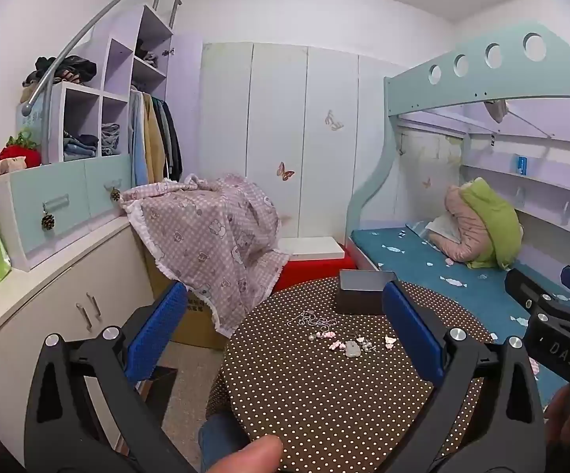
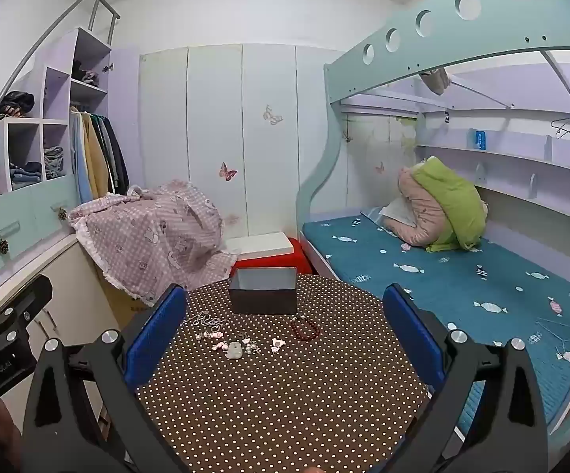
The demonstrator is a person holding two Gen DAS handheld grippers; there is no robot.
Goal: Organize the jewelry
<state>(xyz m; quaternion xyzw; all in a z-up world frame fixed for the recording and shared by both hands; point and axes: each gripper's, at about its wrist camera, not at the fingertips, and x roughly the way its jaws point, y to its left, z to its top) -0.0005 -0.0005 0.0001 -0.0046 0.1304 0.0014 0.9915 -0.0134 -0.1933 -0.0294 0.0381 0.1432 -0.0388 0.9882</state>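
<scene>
A round table with a brown polka-dot cloth (image 1: 324,394) (image 2: 285,386) holds loose jewelry. A silver chain (image 1: 312,318) (image 2: 206,320), pink and white charms (image 1: 338,345) (image 2: 222,343), a pale pendant (image 1: 352,349) (image 2: 234,351) and a dark red bead bracelet (image 2: 305,330) lie mid-table. An open dark box (image 1: 366,291) (image 2: 263,289) stands at the far edge. My left gripper (image 1: 285,315) is open and empty above the near side. My right gripper (image 2: 285,315) is open and empty too, and shows at the right of the left wrist view (image 1: 557,315).
A bunk bed with a teal mattress (image 2: 462,276) stands right of the table. A pink bear-print blanket (image 1: 206,228) drapes over boxes at the left. White cabinets (image 1: 48,315), a red stool (image 2: 281,260) and wardrobe doors (image 1: 285,138) stand behind.
</scene>
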